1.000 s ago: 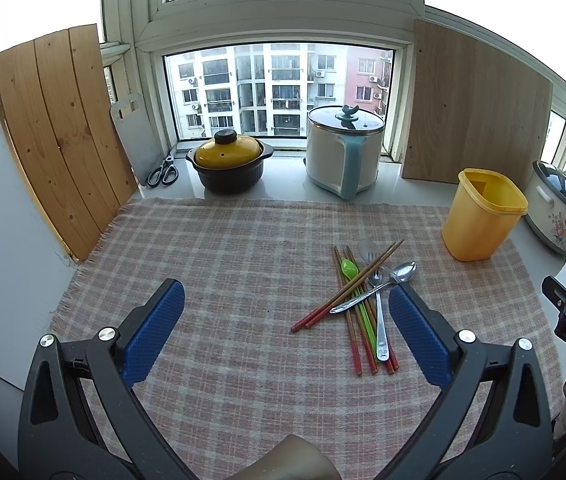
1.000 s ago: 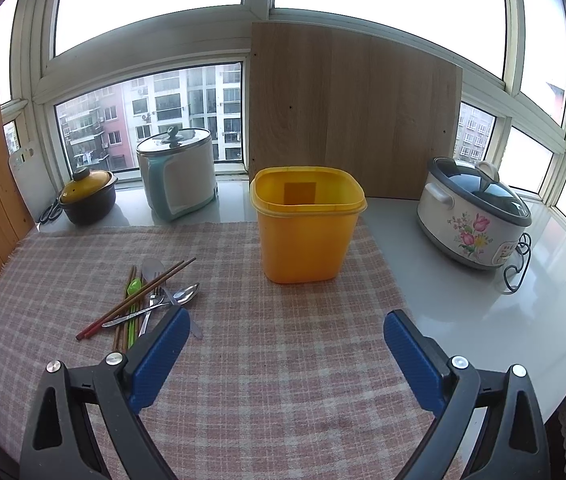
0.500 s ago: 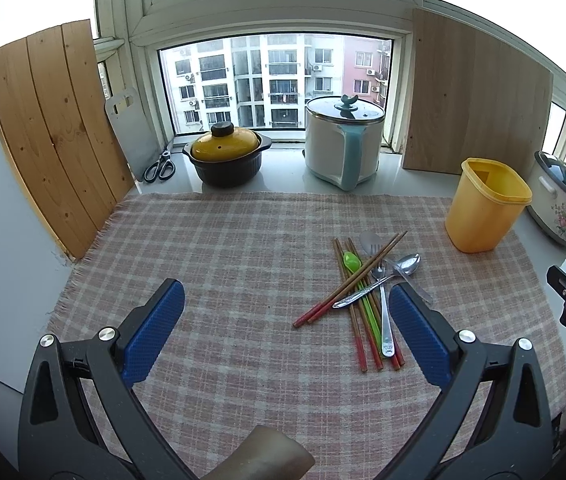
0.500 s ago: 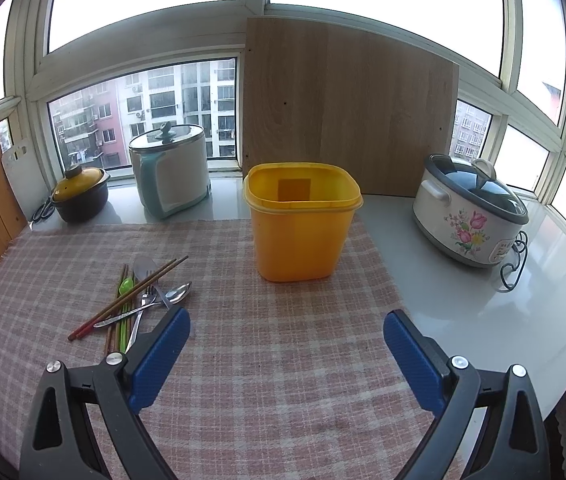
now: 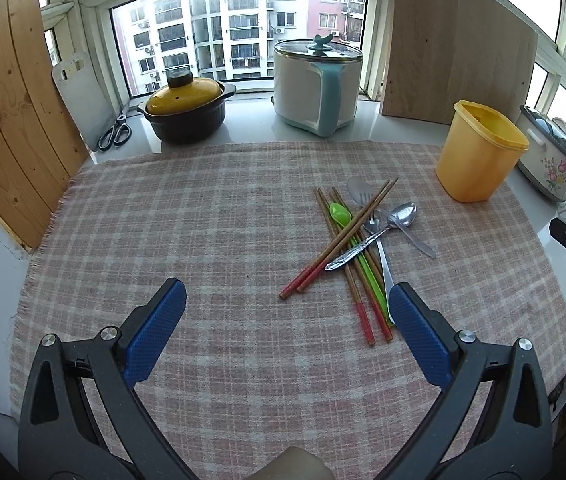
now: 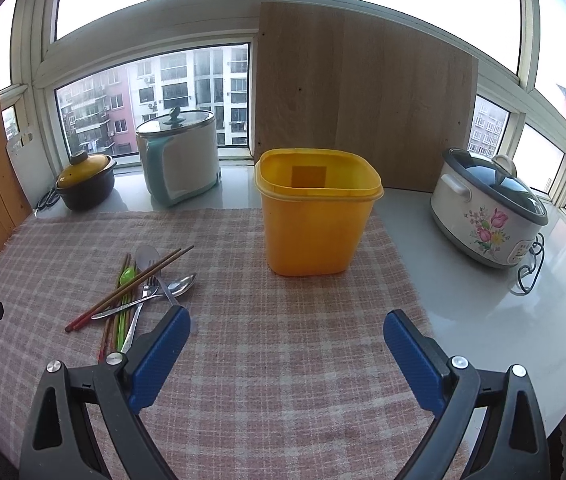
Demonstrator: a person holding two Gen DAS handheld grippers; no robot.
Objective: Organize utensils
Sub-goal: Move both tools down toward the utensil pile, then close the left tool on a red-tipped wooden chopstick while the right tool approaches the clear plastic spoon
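**Approach: both grippers have edged closer to the utensil pile.**
Your left gripper [image 5: 286,307] and right gripper [image 6: 287,332] hover, jaws spread and empty; the crossed wooden chopsticks and metal spoons [image 5: 357,240] lie untouched on the checked cloth [image 5: 203,220], near the yellow plastic tub [image 6: 317,216].

**Surfaces on my bench**

I see a coarse woven checked cloth [image 5: 203,240] over a glossy white counter [image 6: 463,300]. The spoon [image 5: 401,216] and fork [image 5: 379,248] look like polished metal, the green spoon [image 5: 341,214] shiny plastic, the chopsticks [image 5: 343,236] lacquered wood. The yellow bin [image 6: 315,232] is smooth, slightly matt plastic. My gripper pads [image 5: 155,332] show textured blue rubber on matt black plastic frames.
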